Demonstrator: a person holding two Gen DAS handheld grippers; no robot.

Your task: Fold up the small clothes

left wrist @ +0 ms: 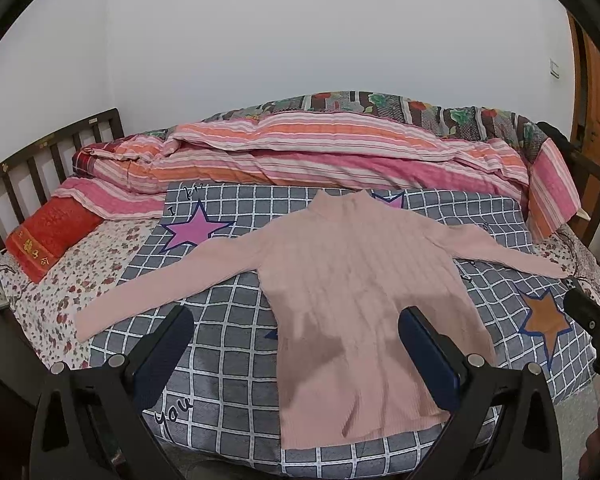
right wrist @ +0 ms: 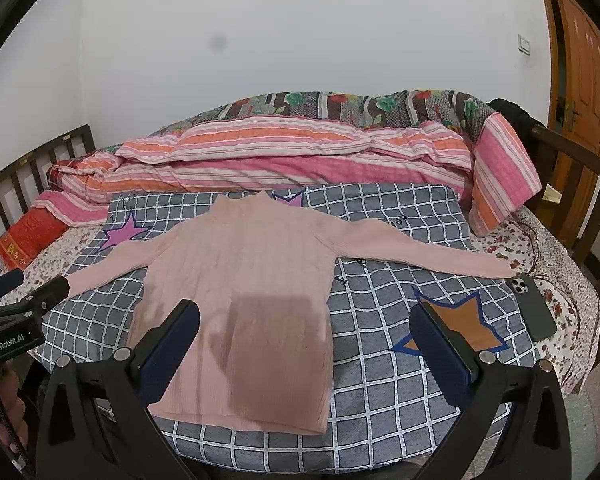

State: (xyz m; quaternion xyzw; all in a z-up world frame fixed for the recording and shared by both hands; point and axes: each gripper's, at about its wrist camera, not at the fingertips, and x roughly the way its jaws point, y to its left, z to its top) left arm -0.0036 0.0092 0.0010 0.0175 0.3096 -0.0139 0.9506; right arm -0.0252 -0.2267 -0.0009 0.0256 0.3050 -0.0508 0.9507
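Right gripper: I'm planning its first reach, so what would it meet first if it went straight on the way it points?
Probably the pink sweater. The right gripper is open, empty, aimed down at the bed; its line falls about the sweater's lower right edge, perhaps the checked blanket beside it. Depth is unclear.

walls (right wrist: pixel 300 32): plain white | door (right wrist: pixel 580 92): orange wood, right of bed | bed rails (left wrist: pixel 40 164): dark wood slats at both ends | light switch (right wrist: pixel 523 45): on wall beside door | floor (right wrist: pixel 596 412): grey, lower right
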